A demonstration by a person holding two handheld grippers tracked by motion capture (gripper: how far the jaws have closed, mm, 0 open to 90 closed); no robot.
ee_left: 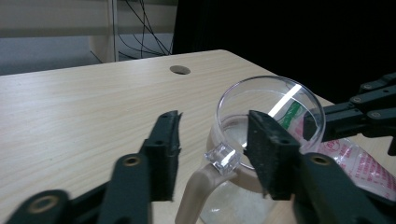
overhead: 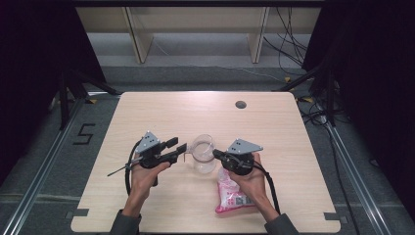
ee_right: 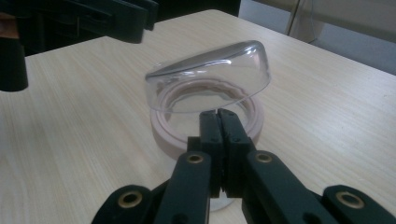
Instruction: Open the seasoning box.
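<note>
A person's right gripper (ee_right: 219,116), jaws pinched on the clear hinged lid (ee_right: 210,77), tips it up from a light, slippery jar (overhead: 203,155) while the open left gripper (ee_left: 212,144) straddles its stiff beige handle (ee_left: 205,186), the safest hold.

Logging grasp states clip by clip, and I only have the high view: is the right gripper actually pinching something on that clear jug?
Observer: Yes. In the right gripper view the right gripper is shut on the near edge of the clear lid, which is tilted up.
Operator: And the left gripper, has it taken hold of anything?
Observer: No. The left gripper is open, with its jaws on either side of the top of the beige handle and not closed on it.
</note>
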